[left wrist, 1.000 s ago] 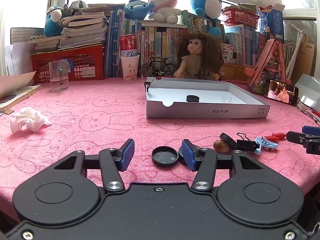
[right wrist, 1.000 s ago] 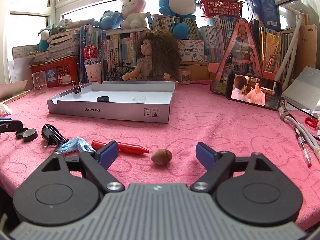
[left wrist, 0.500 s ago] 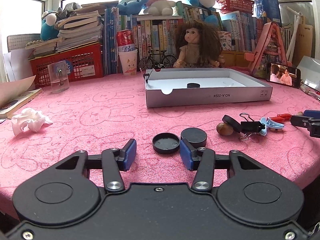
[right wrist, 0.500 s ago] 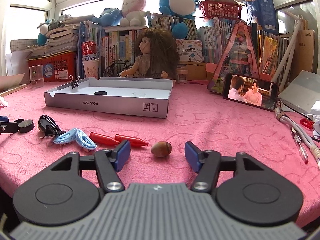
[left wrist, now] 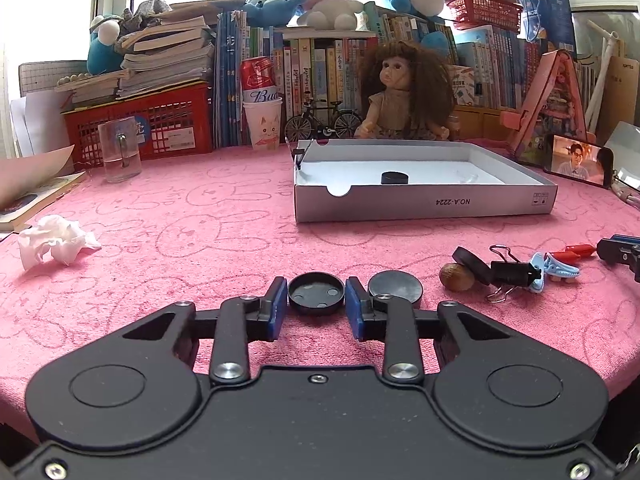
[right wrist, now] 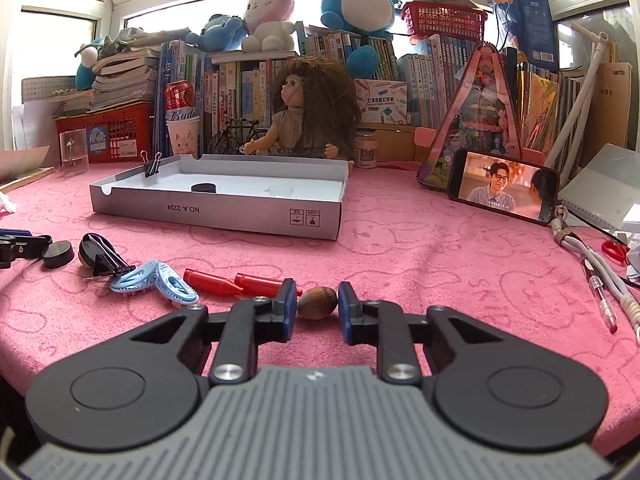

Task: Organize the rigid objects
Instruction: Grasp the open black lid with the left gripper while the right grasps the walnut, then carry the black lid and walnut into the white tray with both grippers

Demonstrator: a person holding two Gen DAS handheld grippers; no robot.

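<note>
My left gripper point(left wrist: 316, 299) is shut on an upturned black cap point(left wrist: 316, 293) that rests on the pink cloth. A second black cap point(left wrist: 395, 285) lies just right of it. My right gripper point(right wrist: 318, 305) is shut on a brown nut point(right wrist: 317, 302) on the cloth. The grey-white box lid point(left wrist: 424, 202) stands further back and holds one black cap point(left wrist: 395, 177); it also shows in the right wrist view point(right wrist: 216, 212). Another nut point(left wrist: 456, 276), a black binder clip point(left wrist: 510, 272), blue clips point(right wrist: 156, 280) and red pen caps point(right wrist: 240, 283) lie between the grippers.
A crumpled tissue point(left wrist: 52, 240) lies at the left. A glass point(left wrist: 119, 149), a red basket point(left wrist: 160, 124), books, a doll point(left wrist: 404, 92) and a phone point(right wrist: 502, 186) line the back. Pens and a cable point(right wrist: 600, 276) lie at the right.
Both grippers moved forward and closed: the left around the upturned black cap, the right around the brown nut.
</note>
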